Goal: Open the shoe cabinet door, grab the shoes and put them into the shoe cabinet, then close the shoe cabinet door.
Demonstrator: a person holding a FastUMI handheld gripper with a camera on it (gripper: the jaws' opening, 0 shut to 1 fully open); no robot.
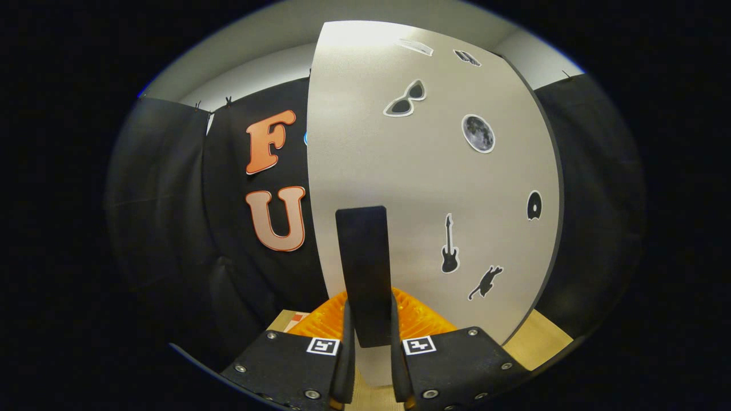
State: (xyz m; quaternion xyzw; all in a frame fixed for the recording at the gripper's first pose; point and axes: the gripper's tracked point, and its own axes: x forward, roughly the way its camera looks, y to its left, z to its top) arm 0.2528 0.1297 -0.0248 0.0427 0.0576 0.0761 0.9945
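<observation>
The shoe cabinet door (434, 188) is a tall pale grey panel right in front of me, with small stickers such as sunglasses, a moon, a guitar and a cat. A dark upright bar handle (362, 251) is mounted near the door's left side. My gripper (370, 328) holds the lower end of that handle, with one finger pressed against each side of it. I cannot tell whether the door is fully closed or slightly swung out.
Black booth cloth (171, 217) hangs to the left of the door and more cloth (594, 200) to its right. A light wooden surface (539, 337) runs under the door's lower edge, beside the fingers.
</observation>
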